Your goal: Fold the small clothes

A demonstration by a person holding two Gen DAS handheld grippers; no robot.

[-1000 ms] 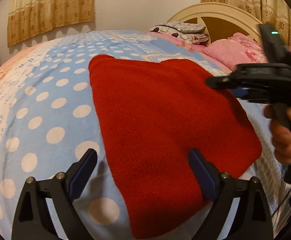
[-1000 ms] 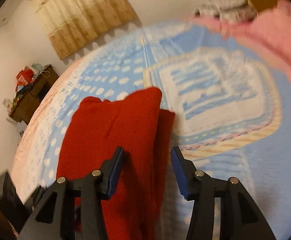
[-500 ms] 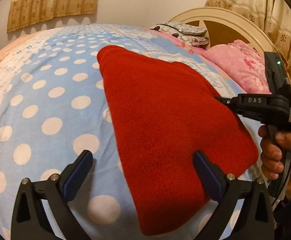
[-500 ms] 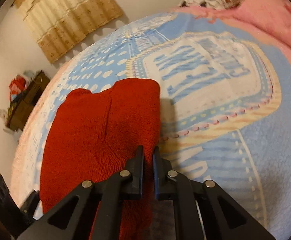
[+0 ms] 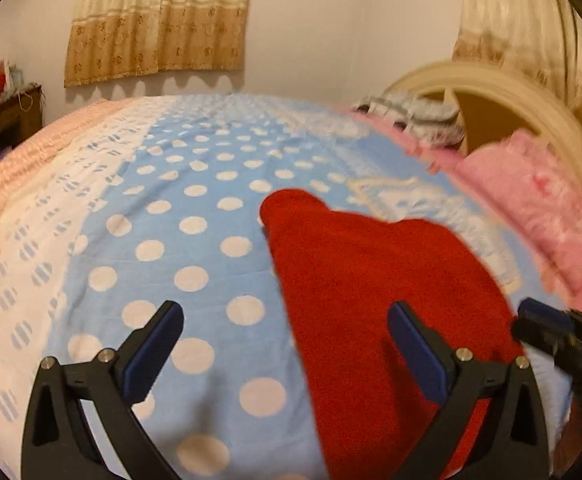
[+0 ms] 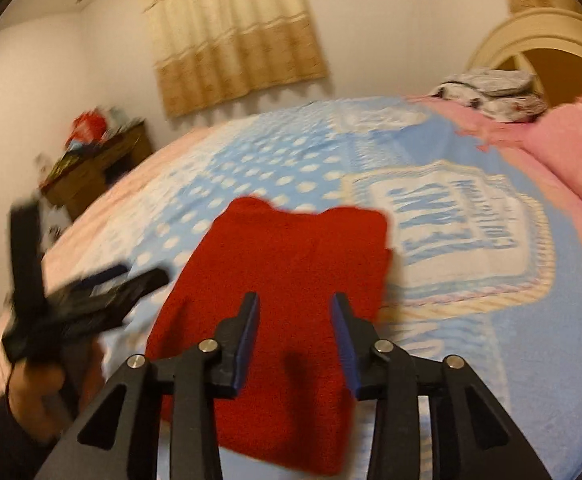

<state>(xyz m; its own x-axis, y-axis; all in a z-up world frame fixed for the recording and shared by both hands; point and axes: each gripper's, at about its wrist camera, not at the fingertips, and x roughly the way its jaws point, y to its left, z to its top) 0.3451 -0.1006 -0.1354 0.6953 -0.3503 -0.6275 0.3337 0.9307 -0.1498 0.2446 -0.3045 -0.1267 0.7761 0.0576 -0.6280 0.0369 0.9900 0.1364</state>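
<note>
**Red garment flat on the bed, both my grippers clear of it**

The red garment (image 6: 291, 304) lies folded and flat on the blue polka-dot blanket (image 5: 195, 248), nearer the bed's near edge than its far one, with its two rounded ends pointing toward the far side. In my left wrist view it sits to the right of the middle, its long left edge running away from me across the dots.

My left gripper (image 5: 283, 344) has its jaws spread as wide as they go, with nothing between them but blanket and the garment's left edge below; the pads touch neither. My right gripper (image 6: 295, 336) hangs over the near half of the garment with its jaws partly apart and opening, gripping nothing; its shadow falls on the red cloth underneath.

Nothing lies on the garment. To its right the blanket carries a large pale printed panel (image 6: 455, 224) with blue lettering, just beside the cloth's right edge. Toward the head of the bed there is a pink pillow (image 5: 531, 204), a bundle of grey-and-white clothes (image 6: 491, 92) behind it, and the cream arched headboard (image 5: 503, 92). Beige curtains (image 5: 159, 20) hang on the far wall, and a dark wooden cabinet (image 6: 99, 168) with red and other clutter on top stands off the bed's far left corner. My left hand (image 6: 35, 392), blurred, holds its gripper at the bed's left edge, well apart from the garment.
</note>
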